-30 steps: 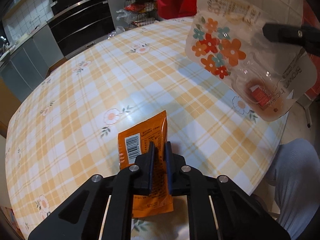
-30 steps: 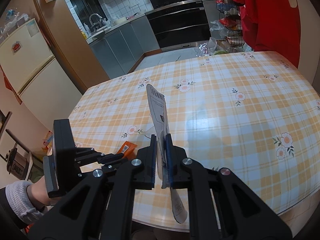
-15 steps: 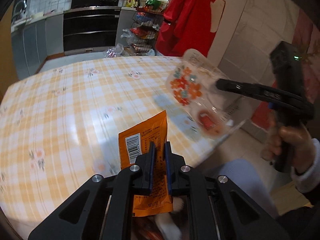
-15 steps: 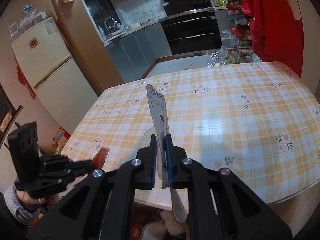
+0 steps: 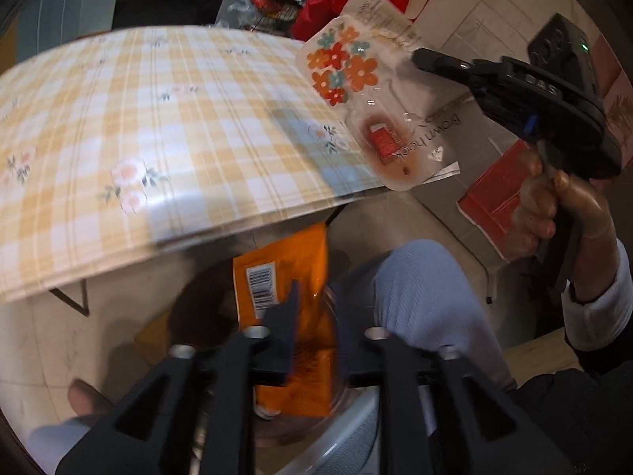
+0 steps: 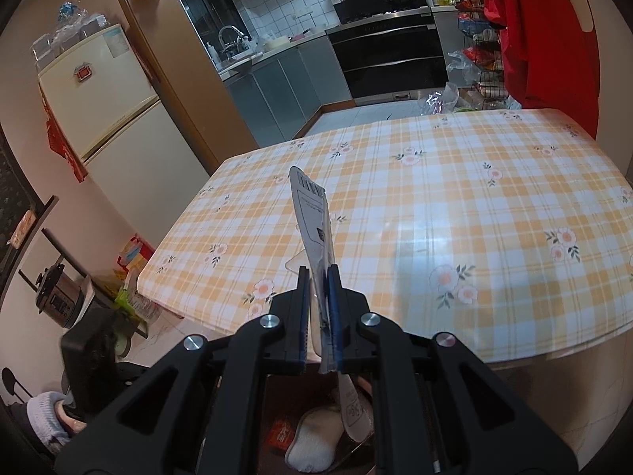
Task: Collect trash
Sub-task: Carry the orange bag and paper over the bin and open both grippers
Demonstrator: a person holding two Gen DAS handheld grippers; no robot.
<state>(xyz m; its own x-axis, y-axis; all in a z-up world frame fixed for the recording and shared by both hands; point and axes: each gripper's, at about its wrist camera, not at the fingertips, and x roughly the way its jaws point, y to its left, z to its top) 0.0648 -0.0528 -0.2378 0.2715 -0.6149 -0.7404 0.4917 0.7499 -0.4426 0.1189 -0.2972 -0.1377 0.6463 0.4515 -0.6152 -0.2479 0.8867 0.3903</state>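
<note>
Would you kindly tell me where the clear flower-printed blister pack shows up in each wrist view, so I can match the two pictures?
Left wrist view: the blister pack is upper right, seen flat-on, pinched by the right gripper beyond the table edge.
Right wrist view: the same blister pack is at centre, seen edge-on, standing up between the closed jaws.
Shared landmark: the yellow plaid tablecloth.

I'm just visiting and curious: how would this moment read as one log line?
left gripper: opening, orange packet between jaws over bin | right gripper: shut on flowered blister pack | table: bare
</note>
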